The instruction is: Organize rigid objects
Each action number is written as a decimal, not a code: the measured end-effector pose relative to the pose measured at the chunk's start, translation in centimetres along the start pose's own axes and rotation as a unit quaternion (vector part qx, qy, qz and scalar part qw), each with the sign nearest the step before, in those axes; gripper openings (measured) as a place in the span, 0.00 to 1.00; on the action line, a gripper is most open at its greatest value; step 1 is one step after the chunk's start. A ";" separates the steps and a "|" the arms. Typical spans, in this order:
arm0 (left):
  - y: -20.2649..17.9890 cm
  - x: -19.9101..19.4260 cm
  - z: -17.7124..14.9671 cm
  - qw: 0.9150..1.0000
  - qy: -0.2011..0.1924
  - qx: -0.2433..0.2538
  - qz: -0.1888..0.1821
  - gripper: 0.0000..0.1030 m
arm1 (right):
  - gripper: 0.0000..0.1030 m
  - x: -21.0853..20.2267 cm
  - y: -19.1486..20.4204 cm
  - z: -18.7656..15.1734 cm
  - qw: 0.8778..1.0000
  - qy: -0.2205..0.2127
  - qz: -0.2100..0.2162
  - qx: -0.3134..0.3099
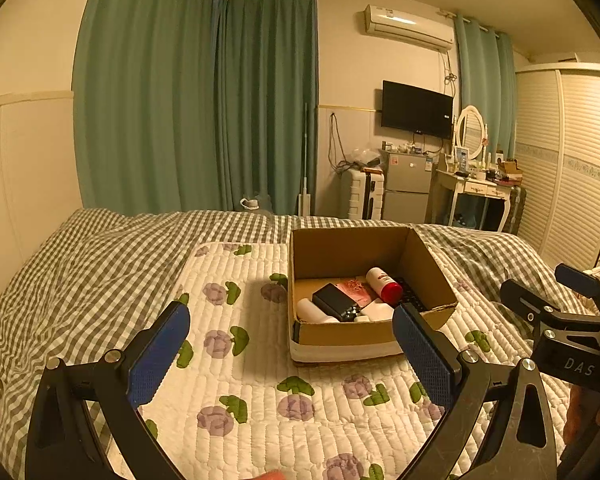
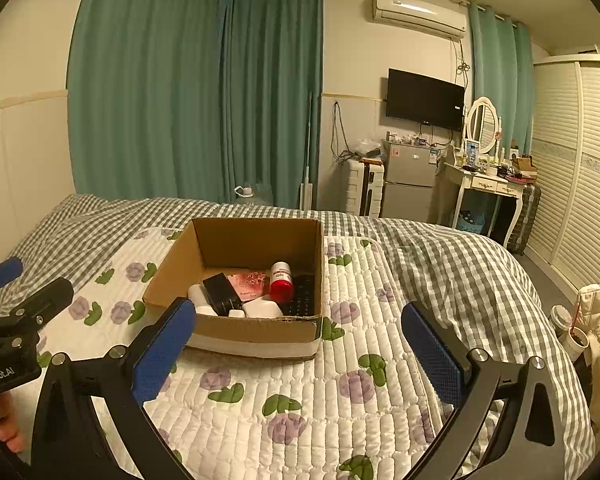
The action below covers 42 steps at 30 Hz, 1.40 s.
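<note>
Both tools wide open, empty: left tool [image 1: 290,354], right tool [image 2: 298,346]. Cardboard box [image 2: 256,330] sits on floral quilted pad [image 2: 320,392] on bed, holding red-capped bottle [image 2: 281,280], black charger [image 2: 220,294], pink packet [image 2: 248,284].

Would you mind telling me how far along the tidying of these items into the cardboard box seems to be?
Seemingly near the end. Done: the cardboard box on the quilt already holds the red-capped bottle, black box, pink card and white containers. In hand: nothing; the left hand-held gripper and right hand-held gripper are both open and empty. Left: no loose items visible on the quilt.
</note>
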<state>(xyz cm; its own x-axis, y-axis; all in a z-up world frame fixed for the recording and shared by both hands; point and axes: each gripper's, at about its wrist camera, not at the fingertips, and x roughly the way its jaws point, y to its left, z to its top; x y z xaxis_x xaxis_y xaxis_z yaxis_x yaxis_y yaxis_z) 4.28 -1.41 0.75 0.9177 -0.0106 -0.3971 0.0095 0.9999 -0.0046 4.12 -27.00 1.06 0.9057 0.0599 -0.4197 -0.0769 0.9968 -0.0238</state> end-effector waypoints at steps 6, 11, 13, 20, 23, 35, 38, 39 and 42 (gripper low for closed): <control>0.1 0.0 -0.1 1.000 0.000 -0.002 0.001 1.00 | 1.00 0.1 0.1 -0.1 1.000 0.001 -0.001 -0.001; 0.1 0.0 -0.2 1.000 0.000 -0.001 0.001 1.00 | 1.00 0.1 0.1 -0.2 1.000 0.000 -0.002 -0.001; 0.1 0.0 -0.2 1.000 0.000 0.000 0.001 1.00 | 1.00 0.1 0.1 -0.2 1.000 0.001 -0.002 -0.001; 0.0 0.0 -0.2 1.000 0.000 0.000 0.001 1.00 | 1.00 0.2 0.1 -0.2 1.000 0.002 -0.001 0.000; 0.0 0.0 -0.1 1.000 -0.001 0.001 0.001 1.00 | 1.00 0.2 0.1 -0.2 1.000 0.002 -0.001 -0.001; 0.1 -0.1 0.0 1.000 -0.002 0.003 0.002 1.00 | 1.00 0.2 0.1 -0.2 1.000 0.003 -0.001 -0.001; 0.3 -0.1 0.0 1.000 -0.004 0.003 0.002 1.00 | 1.00 0.2 0.1 -0.4 1.000 0.006 -0.001 0.000; 0.3 -0.1 0.0 1.000 -0.004 0.003 0.001 1.00 | 1.00 0.3 0.1 -0.5 1.000 0.006 -0.002 0.000; 0.1 -0.1 0.0 1.000 0.000 0.008 -0.007 1.00 | 1.00 0.3 0.1 -0.5 1.000 0.006 -0.001 -0.001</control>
<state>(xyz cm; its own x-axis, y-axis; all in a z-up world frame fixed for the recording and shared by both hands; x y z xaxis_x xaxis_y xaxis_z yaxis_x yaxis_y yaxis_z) 4.18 -1.31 0.80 0.9177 -0.0248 -0.3965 0.0291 0.9996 0.0047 4.19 -26.90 0.48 0.9004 0.0564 -0.4313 -0.0748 0.9969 -0.0259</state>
